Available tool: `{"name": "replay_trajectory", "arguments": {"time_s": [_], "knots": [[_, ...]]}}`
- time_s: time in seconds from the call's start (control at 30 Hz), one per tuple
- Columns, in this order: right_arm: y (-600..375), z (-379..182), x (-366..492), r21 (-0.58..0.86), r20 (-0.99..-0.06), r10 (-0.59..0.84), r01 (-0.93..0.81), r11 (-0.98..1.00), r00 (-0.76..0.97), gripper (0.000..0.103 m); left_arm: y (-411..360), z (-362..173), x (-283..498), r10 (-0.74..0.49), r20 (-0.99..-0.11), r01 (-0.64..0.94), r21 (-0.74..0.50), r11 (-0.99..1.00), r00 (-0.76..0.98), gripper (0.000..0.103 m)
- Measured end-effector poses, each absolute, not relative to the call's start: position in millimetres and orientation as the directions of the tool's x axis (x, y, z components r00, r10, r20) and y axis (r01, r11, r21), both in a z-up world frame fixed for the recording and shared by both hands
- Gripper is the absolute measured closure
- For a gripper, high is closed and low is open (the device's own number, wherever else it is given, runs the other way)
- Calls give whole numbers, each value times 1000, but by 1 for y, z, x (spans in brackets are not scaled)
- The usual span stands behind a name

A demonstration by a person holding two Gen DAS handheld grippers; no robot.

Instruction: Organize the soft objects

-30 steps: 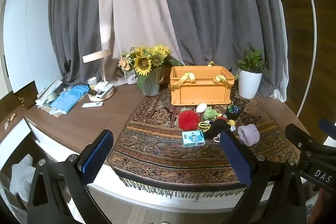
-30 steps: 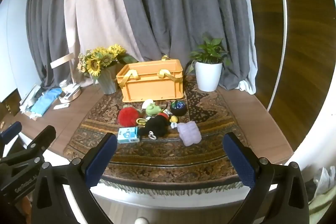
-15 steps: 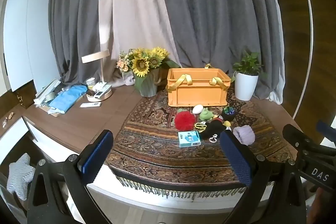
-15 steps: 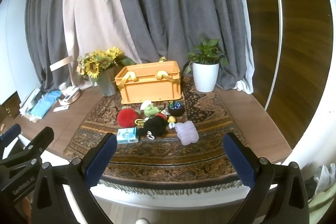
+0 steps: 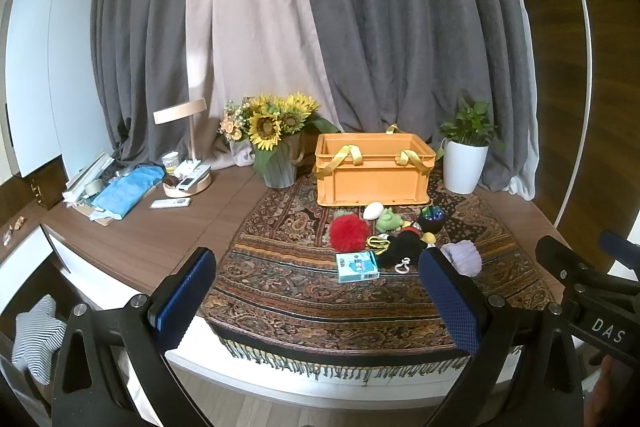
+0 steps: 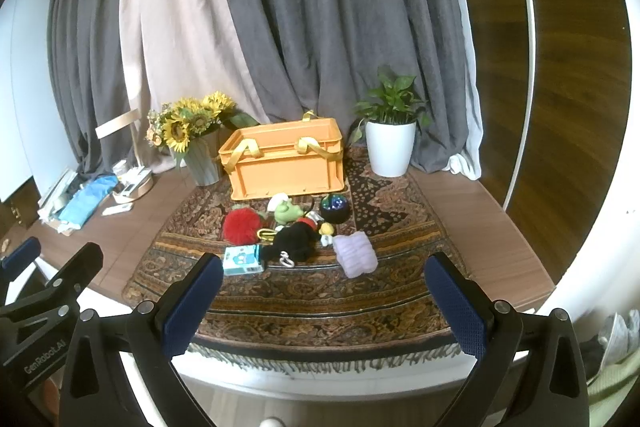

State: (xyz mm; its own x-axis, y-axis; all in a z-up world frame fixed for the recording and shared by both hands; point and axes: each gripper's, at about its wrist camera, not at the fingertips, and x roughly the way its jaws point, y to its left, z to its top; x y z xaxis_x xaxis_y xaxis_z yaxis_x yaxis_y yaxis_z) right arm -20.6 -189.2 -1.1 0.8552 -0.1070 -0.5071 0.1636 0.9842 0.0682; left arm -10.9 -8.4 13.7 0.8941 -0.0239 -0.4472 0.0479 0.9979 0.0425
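I have both tools, left point(image 5: 318, 301) and right point(image 6: 324, 301), spread apart and empty off the counter's front edge; every soft toy point(image 6: 294, 241) lies outside the orange crate point(image 6: 286, 163).

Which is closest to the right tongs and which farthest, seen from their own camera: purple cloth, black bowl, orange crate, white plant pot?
1. Purple cloth, just ahead on the rug.
2. Black bowl, behind it.
3. Orange crate, further back, left.
4. White plant pot, back right, roughly level with the crate.
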Motion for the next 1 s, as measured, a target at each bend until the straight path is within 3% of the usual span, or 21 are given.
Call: {"name": "replay_trajectory", "arguments": {"time_s": [1.0], "knots": [[-191, -1, -21, 77, -496, -114, 175, 982, 861, 1, -14, 11, -12, -35, -449, 59, 39, 997, 893, 0]]}}
